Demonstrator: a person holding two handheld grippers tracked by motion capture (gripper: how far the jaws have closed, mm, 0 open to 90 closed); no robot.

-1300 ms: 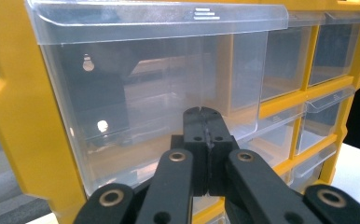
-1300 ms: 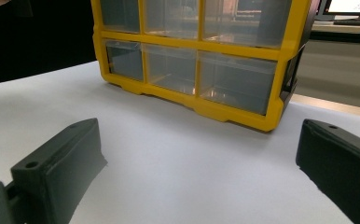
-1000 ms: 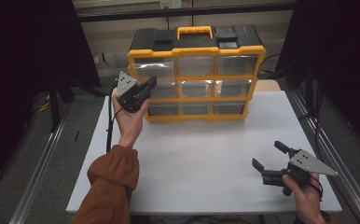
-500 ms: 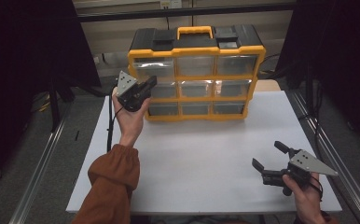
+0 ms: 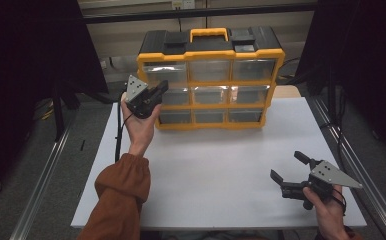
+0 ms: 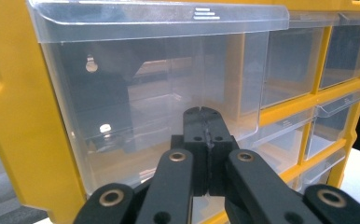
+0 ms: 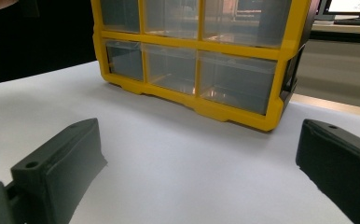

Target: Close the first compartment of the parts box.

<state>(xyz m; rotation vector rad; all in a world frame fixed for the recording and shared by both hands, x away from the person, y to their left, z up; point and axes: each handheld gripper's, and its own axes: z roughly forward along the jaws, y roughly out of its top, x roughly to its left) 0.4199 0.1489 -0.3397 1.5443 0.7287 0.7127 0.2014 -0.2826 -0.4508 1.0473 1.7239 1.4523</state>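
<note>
Standing at the far edge of the white table: yellow organizer with clear drawers. Raised against its top-left drawer: left gripper, jaws pressed together, holding nothing. Resting near the table's right front corner: right gripper, jaws spread wide, empty.

Laboratory-type recording station. A plain white table is flanked at 3 and 9 o'clock by black curtains and metal frame rails, with a horizontal bar across 12 o'clock. A computer monitor sits on a bench at 1 o'clock in the right gripper view; cables trail off the table edge.
</note>
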